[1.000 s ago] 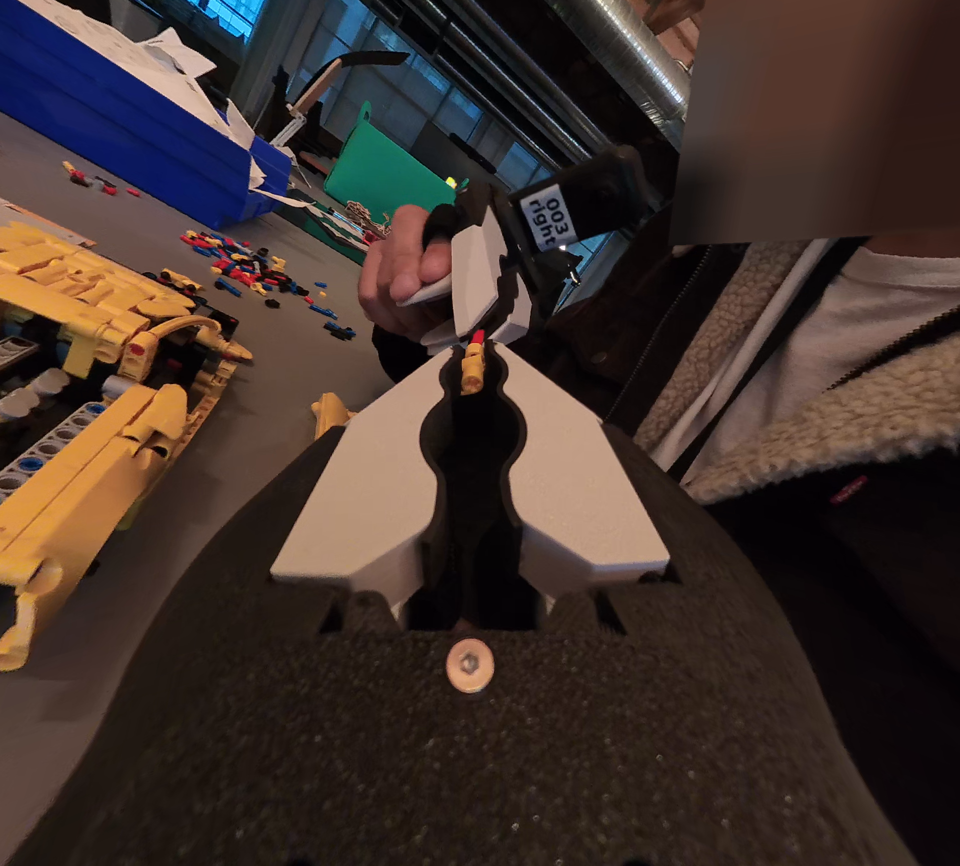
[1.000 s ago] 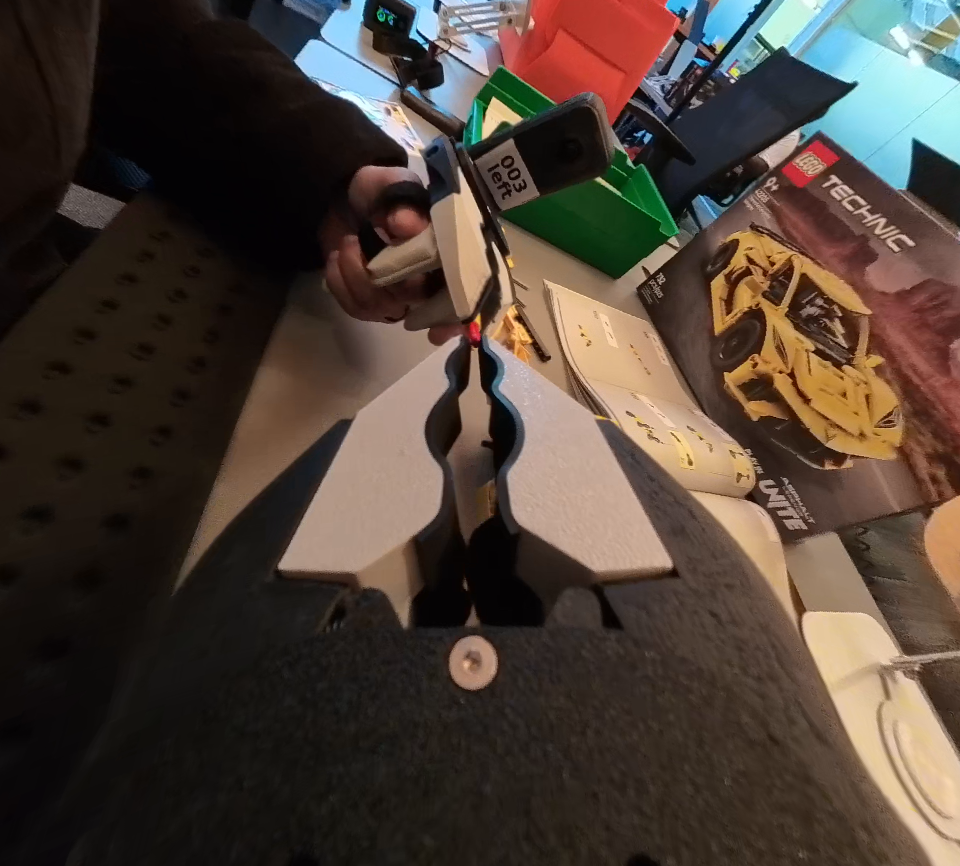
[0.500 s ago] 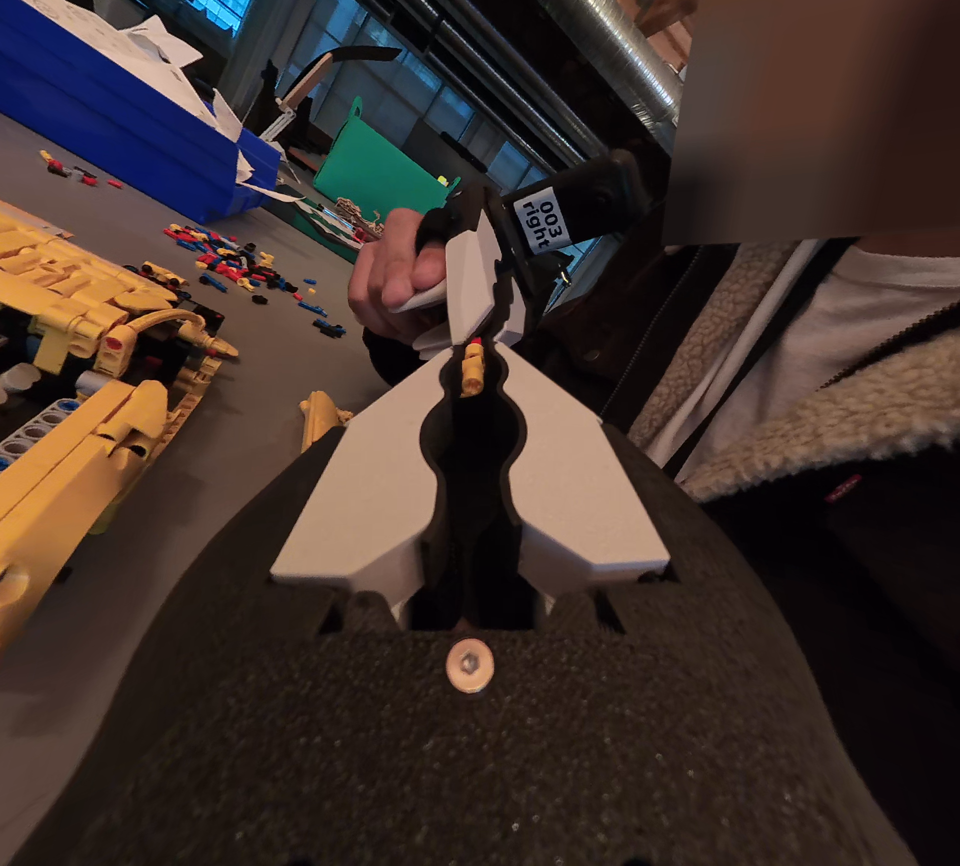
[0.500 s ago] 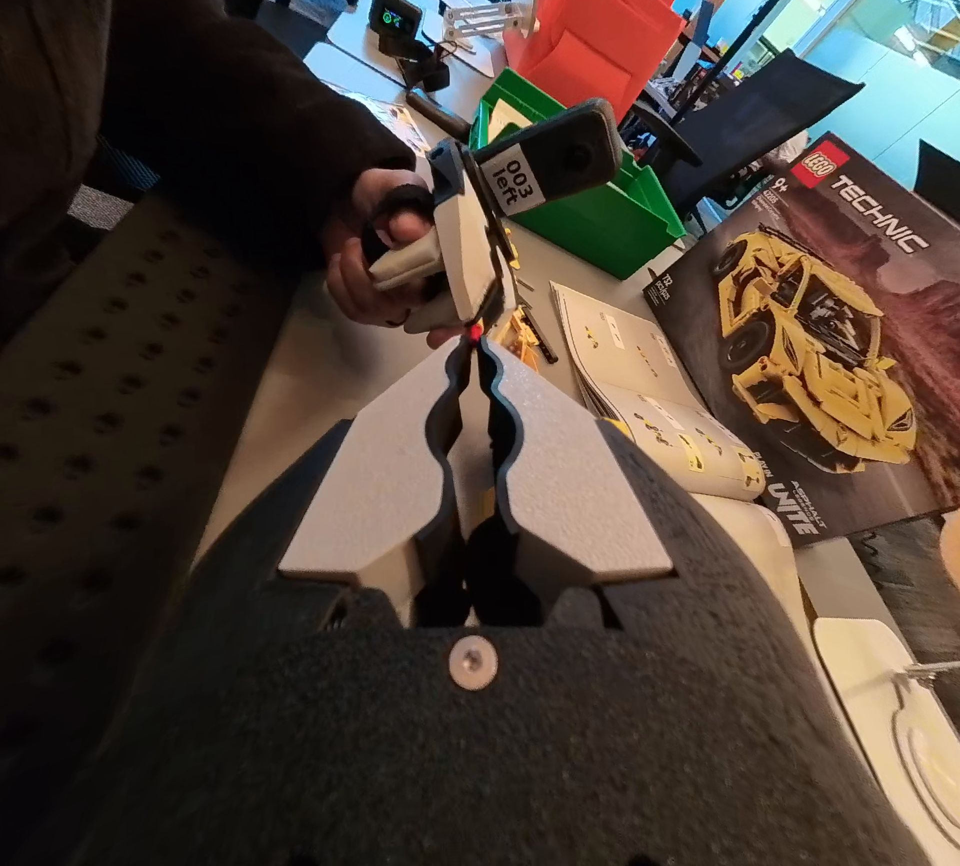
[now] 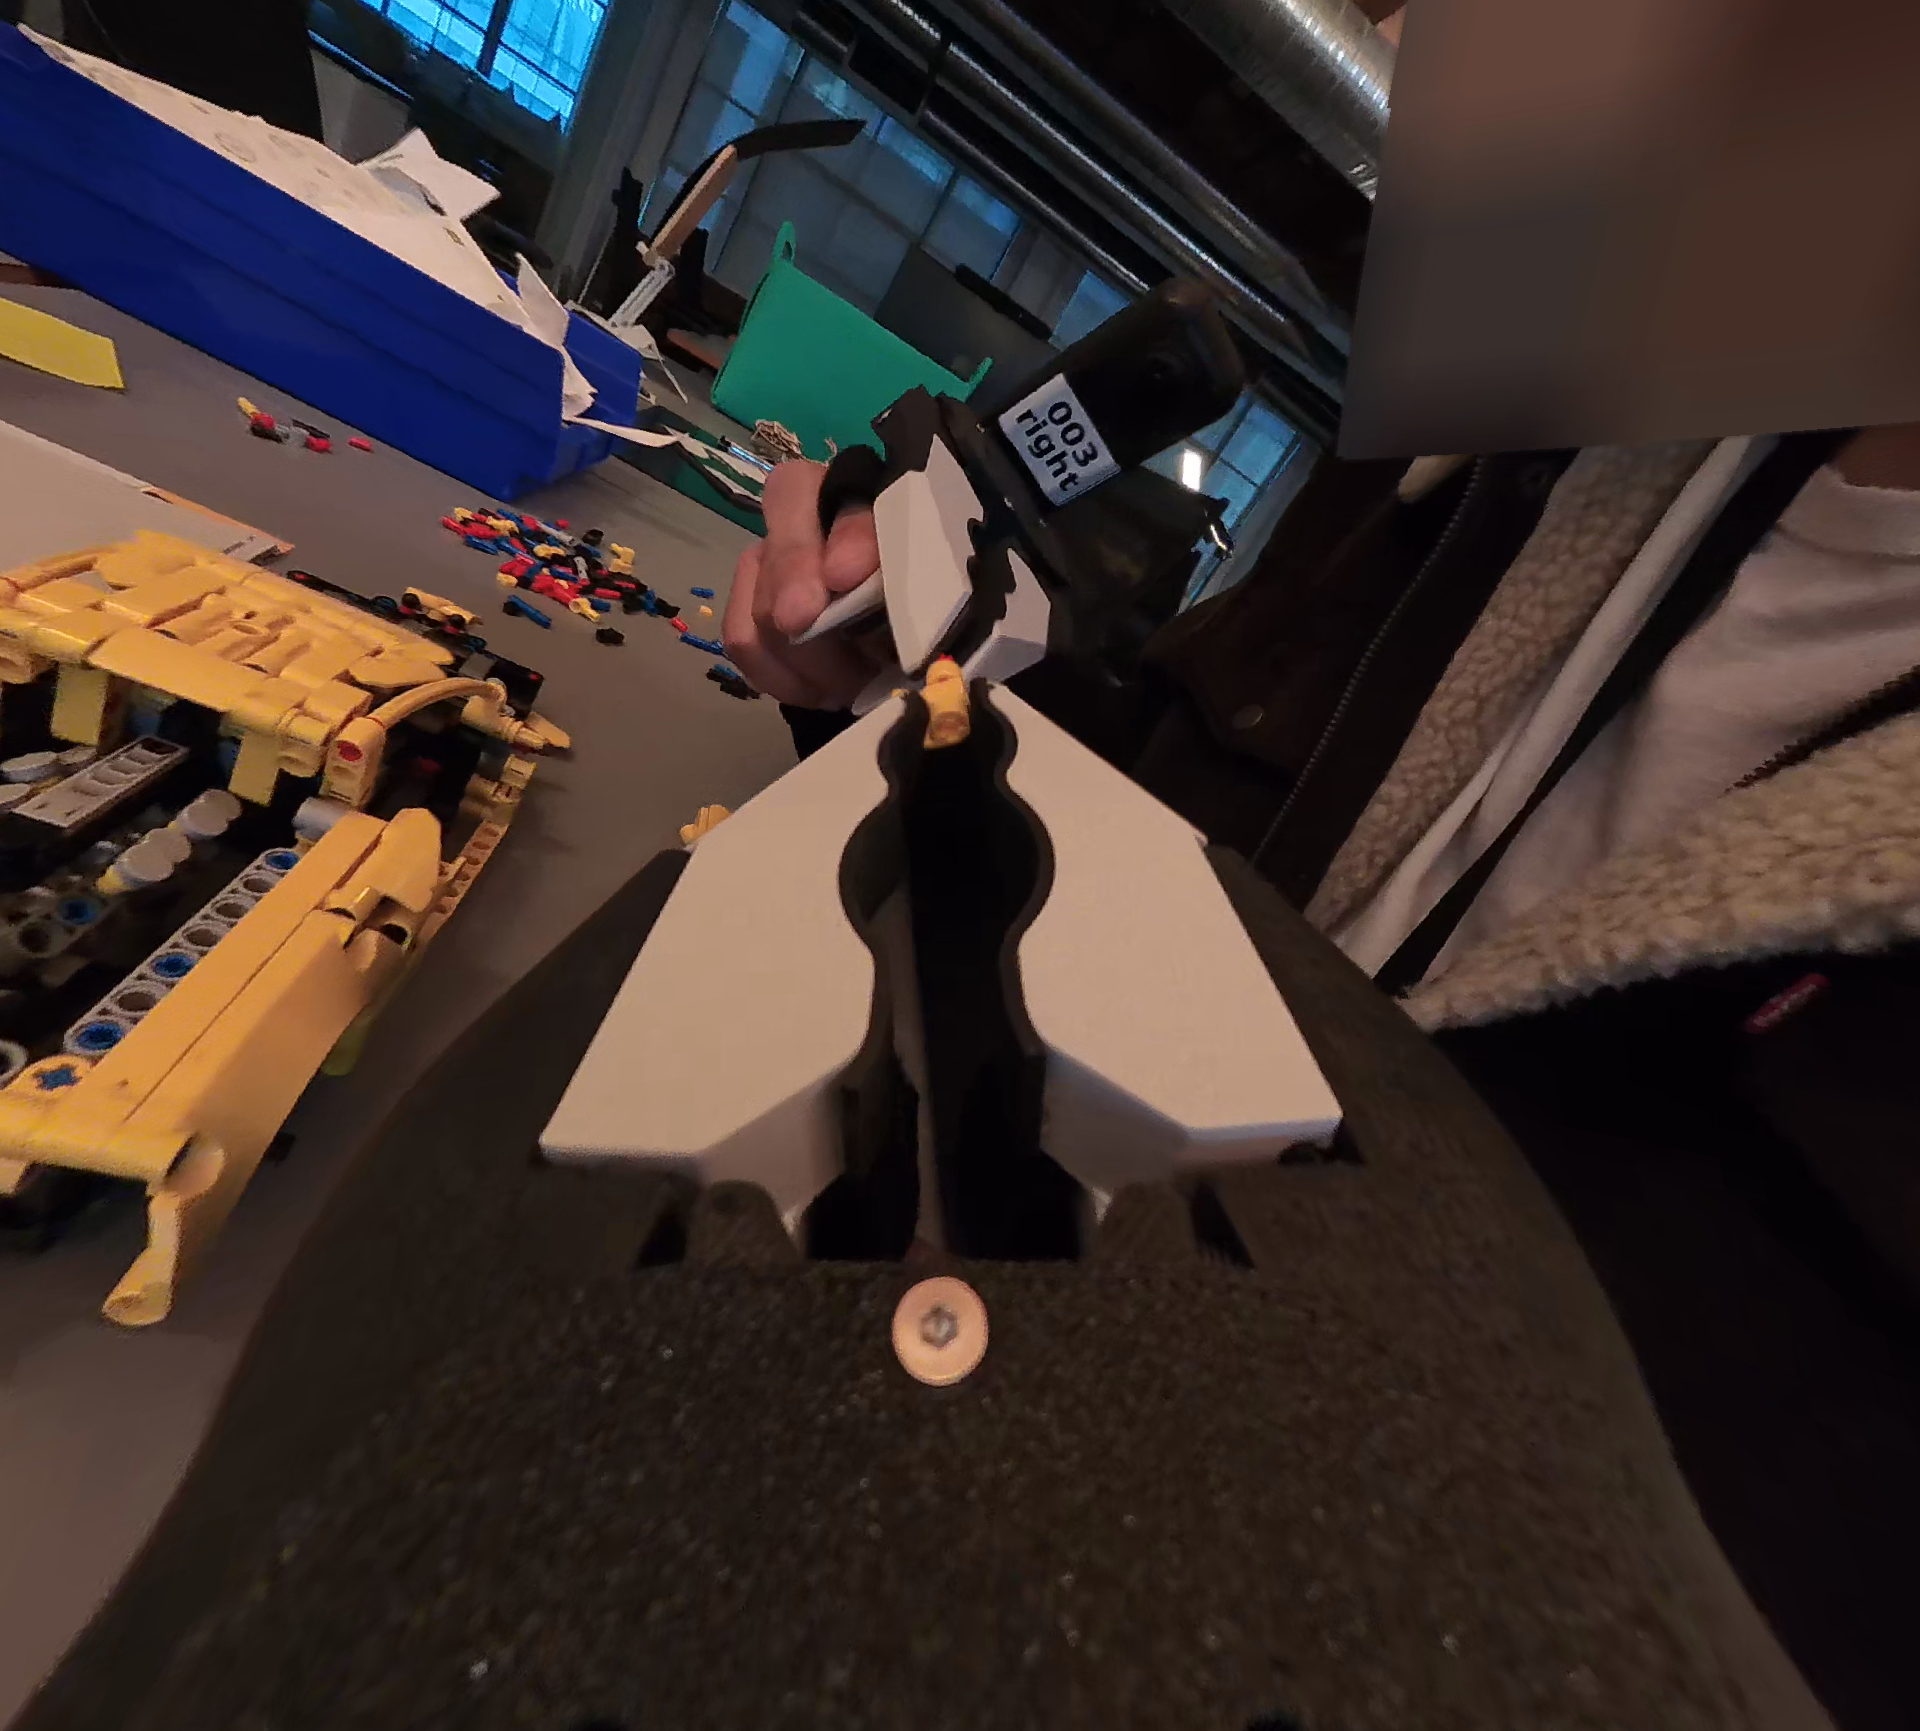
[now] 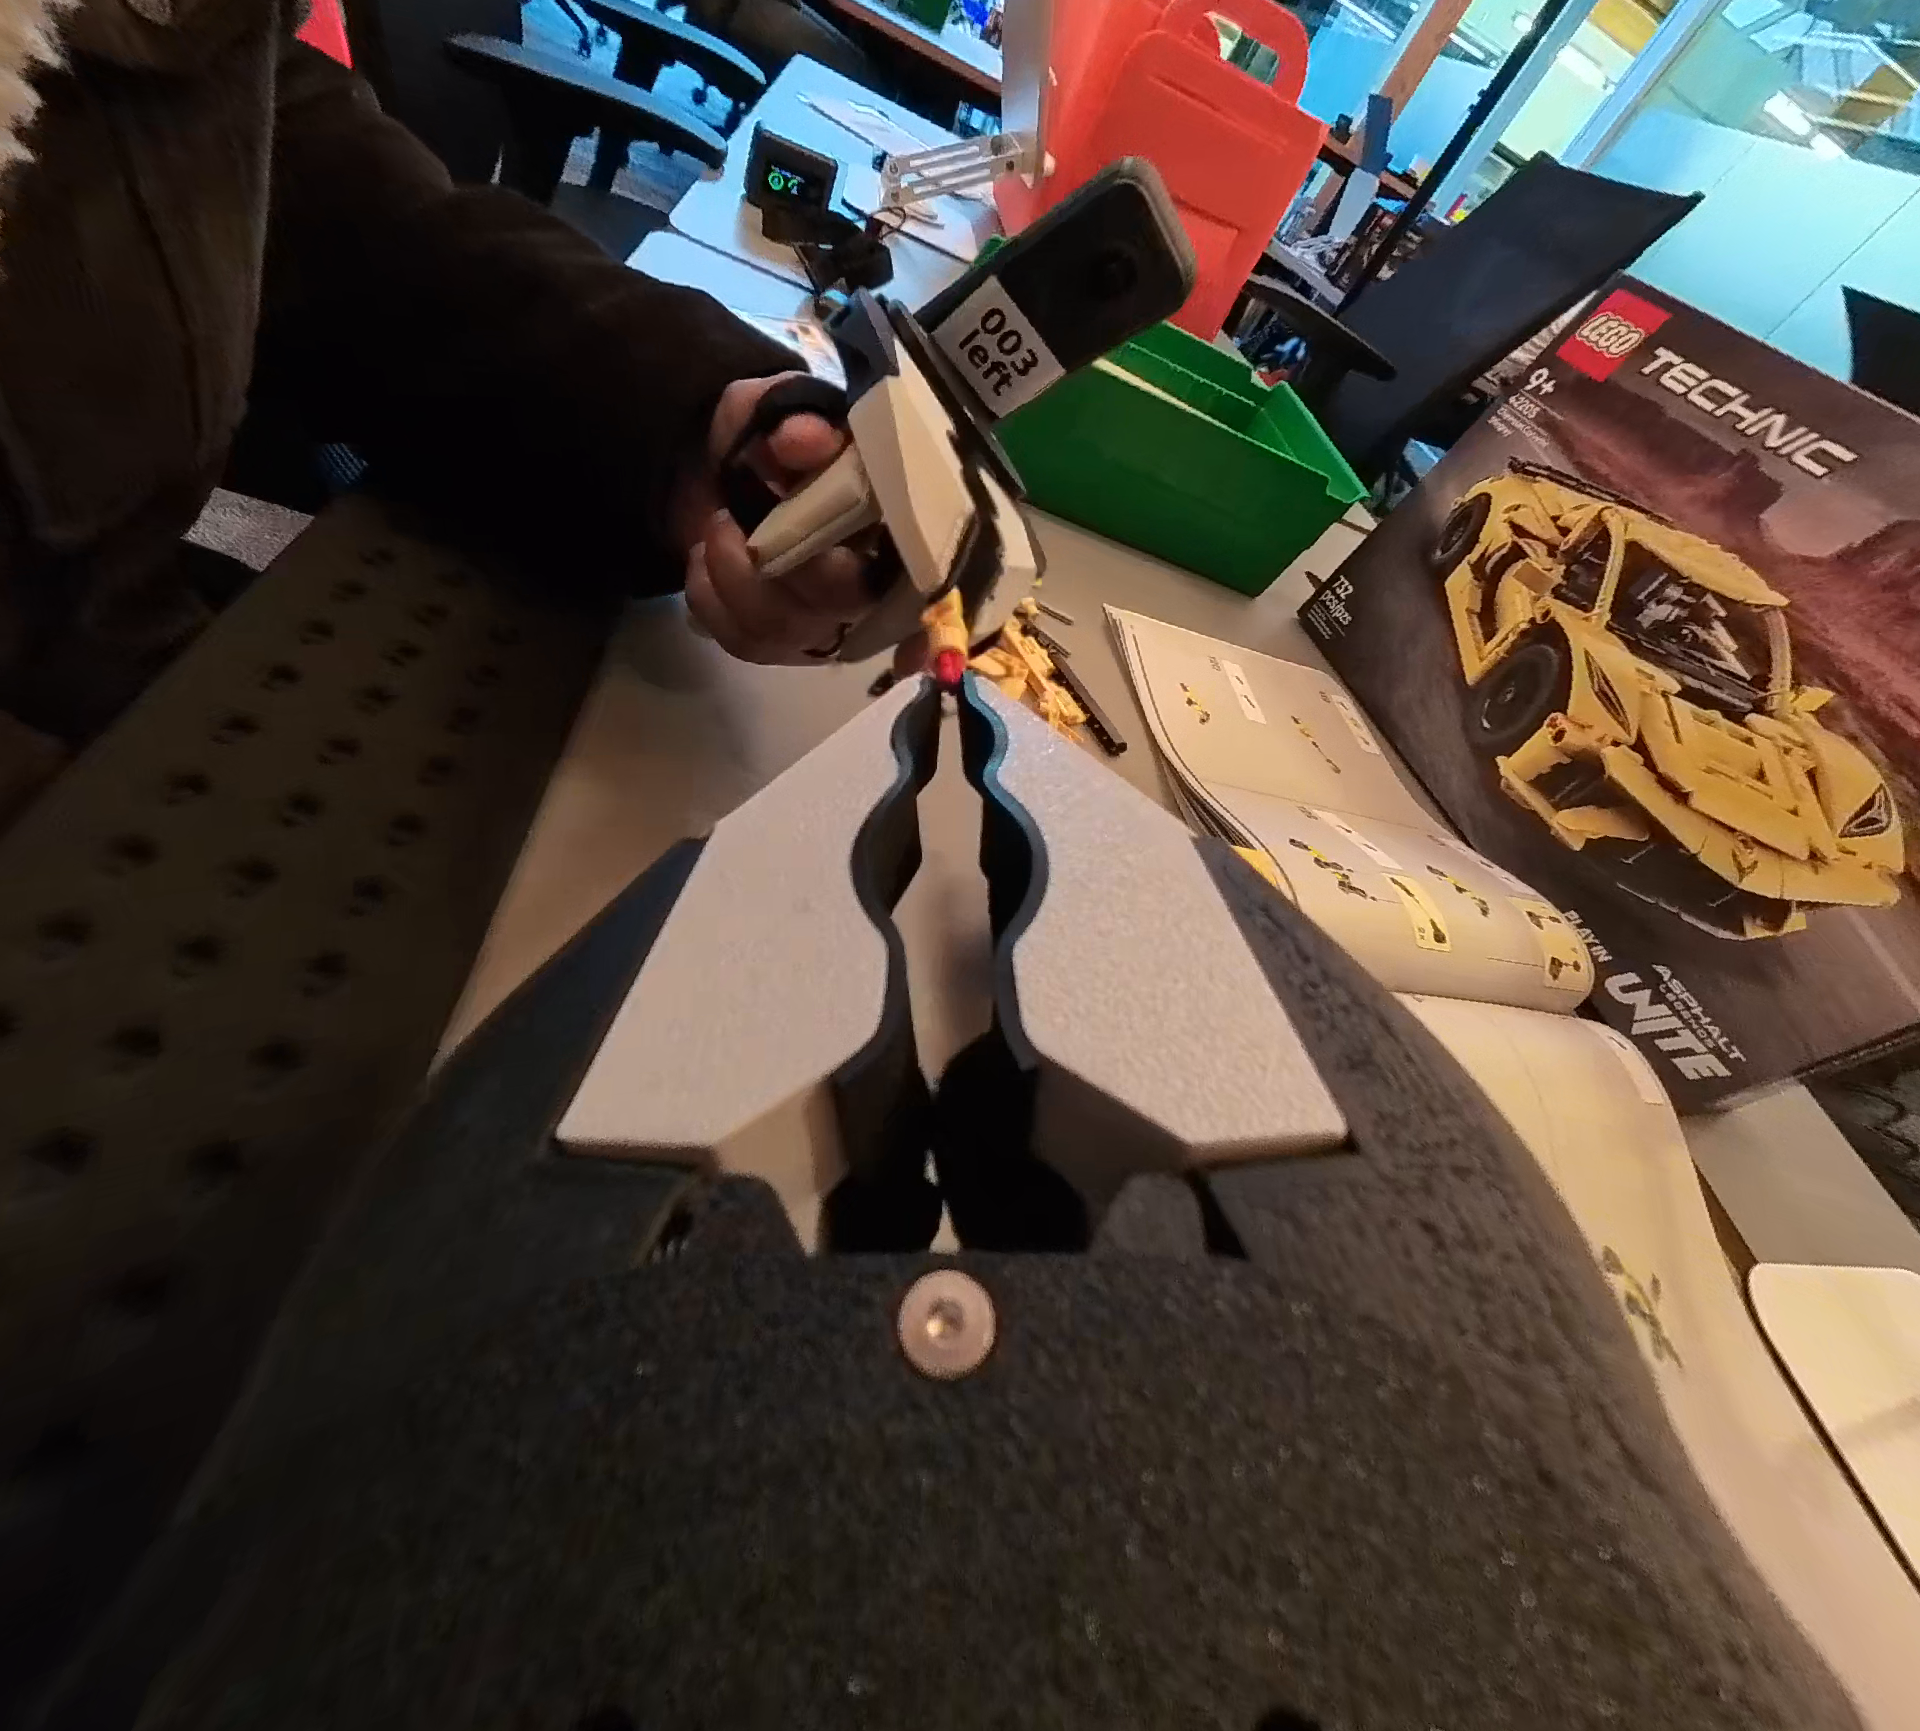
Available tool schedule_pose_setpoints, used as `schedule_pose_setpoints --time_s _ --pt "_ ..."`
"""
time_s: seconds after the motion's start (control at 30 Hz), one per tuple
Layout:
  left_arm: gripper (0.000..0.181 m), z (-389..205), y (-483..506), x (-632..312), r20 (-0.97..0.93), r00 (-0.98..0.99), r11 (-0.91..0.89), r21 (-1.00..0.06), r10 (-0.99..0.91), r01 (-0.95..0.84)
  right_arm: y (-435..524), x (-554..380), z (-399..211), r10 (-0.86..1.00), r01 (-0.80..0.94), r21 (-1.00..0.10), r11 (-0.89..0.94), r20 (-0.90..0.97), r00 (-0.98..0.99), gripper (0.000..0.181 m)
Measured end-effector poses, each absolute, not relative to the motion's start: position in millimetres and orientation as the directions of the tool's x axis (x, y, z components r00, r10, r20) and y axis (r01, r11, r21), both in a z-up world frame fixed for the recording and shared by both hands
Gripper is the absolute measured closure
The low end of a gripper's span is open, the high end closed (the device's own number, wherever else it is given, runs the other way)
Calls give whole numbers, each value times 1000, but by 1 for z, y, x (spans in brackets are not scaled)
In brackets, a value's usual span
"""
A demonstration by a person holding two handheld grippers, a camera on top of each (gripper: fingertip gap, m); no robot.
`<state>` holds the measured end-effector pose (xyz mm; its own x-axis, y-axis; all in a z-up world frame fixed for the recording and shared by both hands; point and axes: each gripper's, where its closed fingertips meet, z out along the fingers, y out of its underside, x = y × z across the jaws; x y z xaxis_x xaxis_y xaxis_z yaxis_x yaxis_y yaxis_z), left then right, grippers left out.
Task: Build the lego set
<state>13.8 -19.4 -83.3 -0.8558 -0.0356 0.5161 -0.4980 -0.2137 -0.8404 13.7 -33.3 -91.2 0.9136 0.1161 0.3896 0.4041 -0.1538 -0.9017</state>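
My left gripper (image 5: 943, 707) is shut on a small yellow connector piece (image 5: 945, 723), held in the air at the fingertips. A red pin (image 5: 940, 669) sticks out of the piece's far end. My right gripper (image 6: 943, 694) meets it tip to tip and is shut on the red pin (image 6: 947, 668). In the right wrist view the left gripper (image 6: 951, 616) shows from the front with the yellow piece (image 6: 945, 639) at its tips. In the left wrist view the right gripper (image 5: 935, 655) shows the same way. A partly built yellow car model (image 5: 239, 746) lies on the grey table at the left.
Loose small pieces (image 5: 561, 554) lie scattered behind the model, before a blue bin (image 5: 260, 247). An open instruction booklet (image 6: 1299, 808), the set's box (image 6: 1662, 642), a green bin (image 6: 1164, 445) and an orange bag (image 6: 1174, 123) stand on the right side. The person's torso is close by. The tips of both grippers are at nearly the same place. The partly built yellow car model (image 5: 239, 746) is about 15 centimetres from both grippers' fingertips.
Both grippers stay tip to tip with the same holds. They have shifted together slightly, so the background has moved in both views.
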Motion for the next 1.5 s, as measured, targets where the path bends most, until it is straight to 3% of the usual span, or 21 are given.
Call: schedule_pose_setpoints --time_s 0.37,0.47,0.53,0.63,0.97,1.5 --pt "174 -91 -22 12 472 -877 -153 -877 -93 -456 -33 16 -94 128 358 -924 -139 341 931 178" --pt "174 -91 -22 13 395 -907 -134 -916 -146 -377 -32 19 -95 139 159 -978 -136 140 980 174" --pt "174 -96 -26 14 281 -935 -78 -960 -215 -270 -31 19 -93 175 -8 -991 -135 -32 984 159" --pt "174 -97 -30 11 117 -955 -23 -993 -271 -115 -29 13 -99 244 -129 -975 -183 -172 954 162" --pt "174 -99 -29 14 41 -948 15 -999 -315 -48 -27 21 -106 186 34 -979 -201 -4 982 167" --pt "174 -105 -36 8 -49 -949 80 -996 -311 25 -28 10 -108 273 -7 -981 -194 -61 960 174"
